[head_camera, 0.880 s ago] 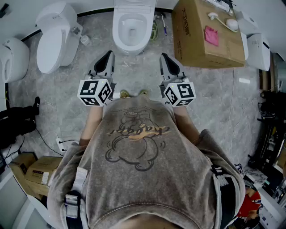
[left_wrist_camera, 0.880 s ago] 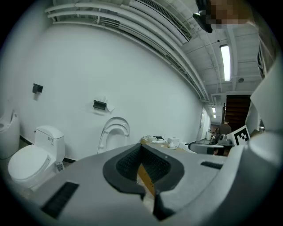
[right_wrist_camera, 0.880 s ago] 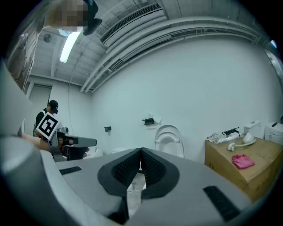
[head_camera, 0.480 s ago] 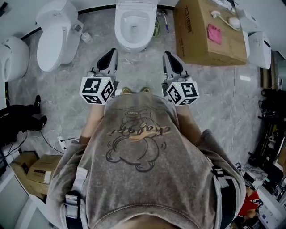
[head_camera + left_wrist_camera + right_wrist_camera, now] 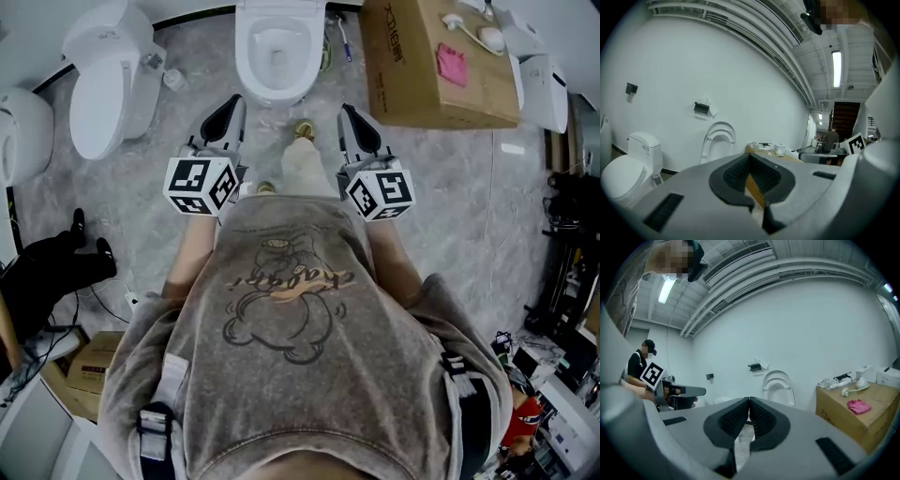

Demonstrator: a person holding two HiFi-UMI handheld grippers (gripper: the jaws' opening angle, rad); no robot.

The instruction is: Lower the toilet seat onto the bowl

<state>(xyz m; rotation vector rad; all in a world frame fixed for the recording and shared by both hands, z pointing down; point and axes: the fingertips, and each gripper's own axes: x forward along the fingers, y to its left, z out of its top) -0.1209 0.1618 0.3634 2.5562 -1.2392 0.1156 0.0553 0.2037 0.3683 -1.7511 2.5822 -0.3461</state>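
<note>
**Grey floor [image 5: 441, 206], seat [image 5: 777, 376] upright**

White toilet [image 5: 277, 56] stands at 12 o'clock, its seat raised against the wall. Left gripper [image 5: 228, 108] at 11 o'clock and right gripper [image 5: 349, 114] at 1 o'clock hang short of the bowl, jaws closed on nothing. Box [image 5: 422, 75] sits at 1 o'clock.

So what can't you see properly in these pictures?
Head view: the top edge cuts off the back of the toilet.
Left gripper view: the left gripper hides whatever is below the raised seat.
Head view: the print on the cardboard box is too small to read.
</note>
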